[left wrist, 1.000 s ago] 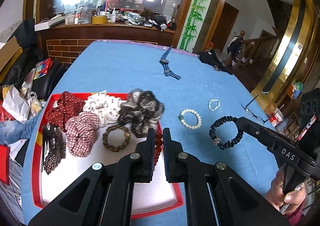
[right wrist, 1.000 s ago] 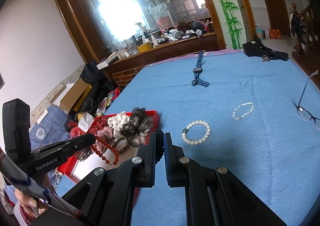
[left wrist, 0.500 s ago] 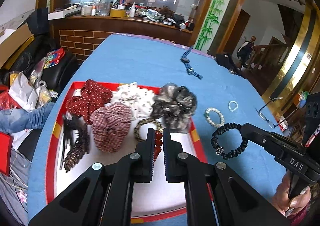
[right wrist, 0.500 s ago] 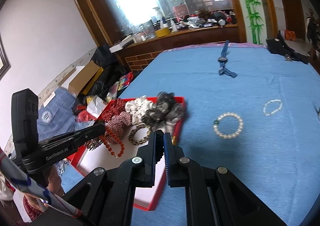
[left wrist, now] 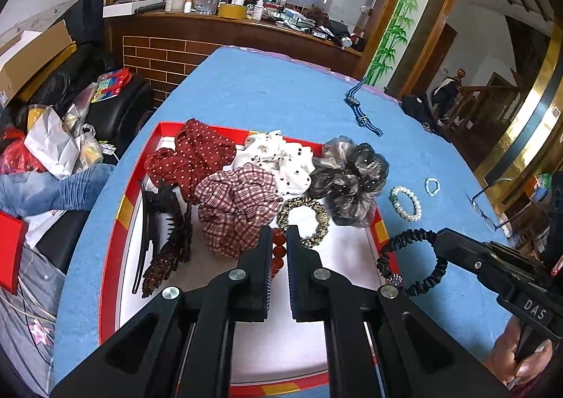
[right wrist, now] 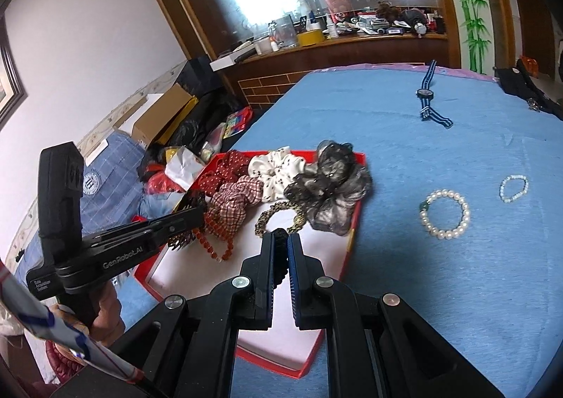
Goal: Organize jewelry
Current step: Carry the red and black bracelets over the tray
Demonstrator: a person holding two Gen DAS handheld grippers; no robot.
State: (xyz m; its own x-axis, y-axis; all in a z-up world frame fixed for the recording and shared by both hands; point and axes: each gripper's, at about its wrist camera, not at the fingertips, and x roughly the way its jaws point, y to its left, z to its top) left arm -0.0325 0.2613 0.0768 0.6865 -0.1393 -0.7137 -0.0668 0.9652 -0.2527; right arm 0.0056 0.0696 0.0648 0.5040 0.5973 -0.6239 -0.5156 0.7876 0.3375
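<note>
A string of round red beads is pinched between the nearly closed jaws of the left gripper and is hung above the white floor of the shallow red-rimmed tray, just in front of the checked pink scrunchie. A black ruffled elastic bracelet with a small sparkly bead is clamped in the equally narrow jaws of the right gripper, over the tray's right rim. Each piece would best be lowered onto bare white floor, clear of the leopard-print hair tie, before the jaws are parted, so that nothing is tangled. The white pearl bracelet is left on the blue cloth to the tray's right.
</note>
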